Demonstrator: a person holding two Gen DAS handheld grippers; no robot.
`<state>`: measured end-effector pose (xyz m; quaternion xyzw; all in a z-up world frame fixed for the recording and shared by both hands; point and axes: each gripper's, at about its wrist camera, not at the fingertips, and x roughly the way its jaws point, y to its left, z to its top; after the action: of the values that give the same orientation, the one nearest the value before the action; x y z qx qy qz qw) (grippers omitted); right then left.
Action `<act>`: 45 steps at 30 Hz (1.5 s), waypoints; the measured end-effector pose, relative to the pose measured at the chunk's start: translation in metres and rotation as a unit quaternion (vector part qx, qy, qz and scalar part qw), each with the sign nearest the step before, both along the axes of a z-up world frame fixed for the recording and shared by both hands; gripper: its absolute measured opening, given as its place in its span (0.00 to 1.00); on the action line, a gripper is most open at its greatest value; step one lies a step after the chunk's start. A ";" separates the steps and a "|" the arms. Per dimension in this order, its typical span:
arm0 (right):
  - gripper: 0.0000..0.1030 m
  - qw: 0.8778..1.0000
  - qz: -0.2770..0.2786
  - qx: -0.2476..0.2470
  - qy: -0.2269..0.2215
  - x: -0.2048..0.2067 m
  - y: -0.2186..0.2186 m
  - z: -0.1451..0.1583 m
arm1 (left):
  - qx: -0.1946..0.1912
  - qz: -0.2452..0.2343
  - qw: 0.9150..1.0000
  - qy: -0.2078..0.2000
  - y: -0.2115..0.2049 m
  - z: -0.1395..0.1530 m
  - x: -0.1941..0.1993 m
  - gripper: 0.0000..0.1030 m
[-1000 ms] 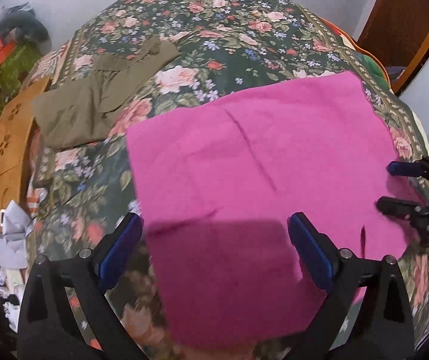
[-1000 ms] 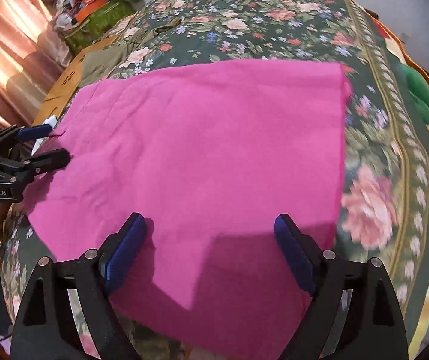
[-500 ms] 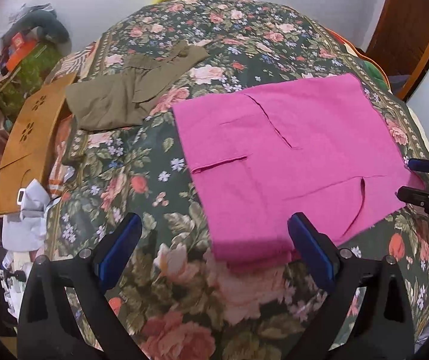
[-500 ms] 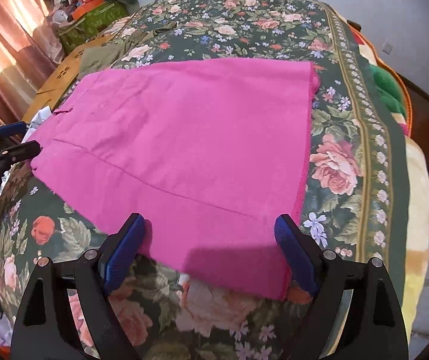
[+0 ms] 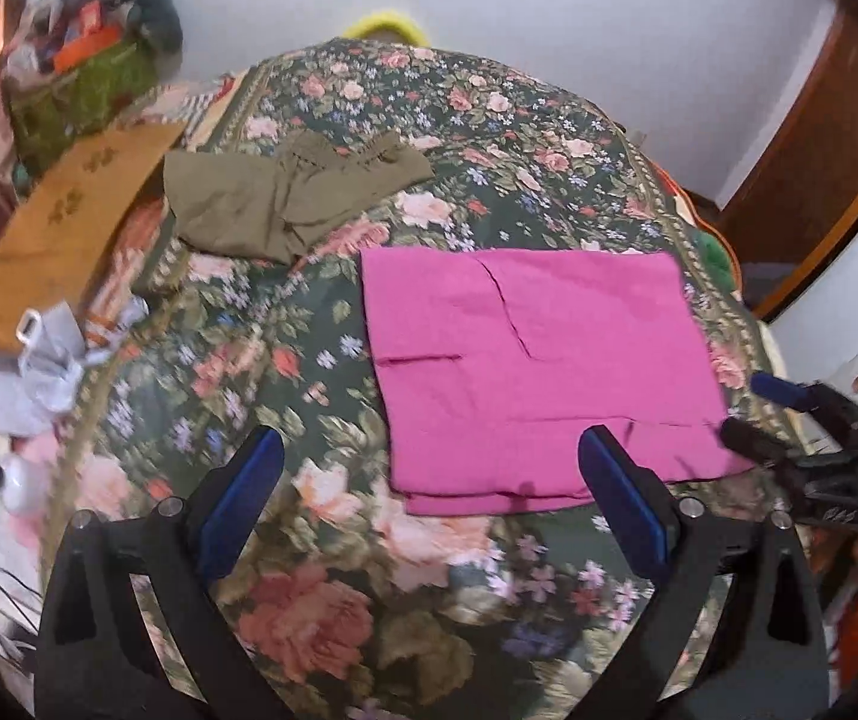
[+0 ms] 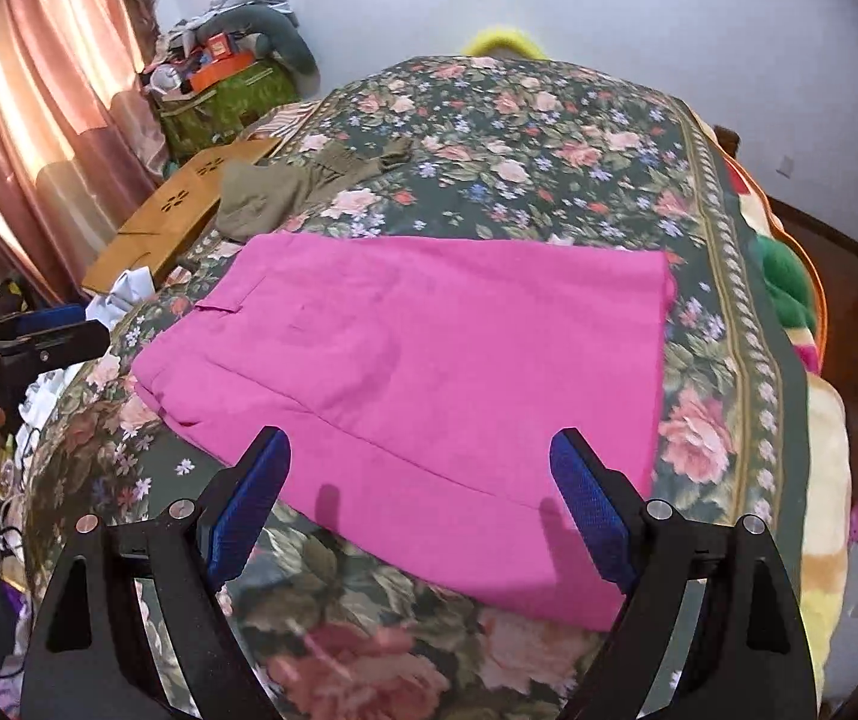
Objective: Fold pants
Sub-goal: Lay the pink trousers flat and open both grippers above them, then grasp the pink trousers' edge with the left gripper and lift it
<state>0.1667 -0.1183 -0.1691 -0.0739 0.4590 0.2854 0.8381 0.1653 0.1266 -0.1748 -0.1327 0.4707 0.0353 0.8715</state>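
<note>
Pink pants [image 5: 537, 372] lay folded ahead of left gripper [image 5: 429, 492] and right gripper [image 6: 420, 483]; both spread wide, empty. Fold looked done; next likely further fold or setting aside.

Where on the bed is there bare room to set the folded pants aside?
Bare bedspread lies beyond the pink pants, toward the wall, and between them and the left edge. The olive garment, wooden board and grey cloth crowd the left side.

Home bedroom. Bed [image 6: 729, 276] w/ floral blanket [image 5: 489, 120], pink curtains [image 6: 39, 120] at the window, white walls. Clothes & clutter heaped in the corner [image 6: 231, 60].
</note>
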 end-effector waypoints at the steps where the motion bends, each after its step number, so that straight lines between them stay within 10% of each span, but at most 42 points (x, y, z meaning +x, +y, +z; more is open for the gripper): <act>1: 0.84 1.000 0.005 -0.004 0.000 0.000 0.004 -0.003 | -0.003 0.000 1.000 0.002 -0.002 -0.001 0.000 0.97; 19: 0.84 0.999 0.021 -0.018 0.018 -0.005 0.013 -0.038 | -0.125 -0.009 0.990 0.060 -0.023 -0.041 0.000 0.97; 33: 0.84 0.999 0.015 0.014 0.035 -0.004 0.006 -0.045 | -0.255 0.013 0.964 0.074 -0.012 -0.057 0.030 0.97; 41: 0.84 0.998 0.013 0.033 0.055 -0.002 0.003 -0.048 | -0.157 0.043 0.984 0.066 -0.010 -0.058 0.038 0.32; 45: 0.84 0.997 0.015 0.039 0.058 -0.001 0.001 -0.047 | -0.142 0.063 0.987 0.052 -0.006 -0.059 0.033 0.23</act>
<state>0.1654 -0.1169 -0.2159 -0.0313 0.4945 0.3195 0.8077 0.1980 0.1201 -0.2342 -0.2824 0.5061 0.0298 0.8144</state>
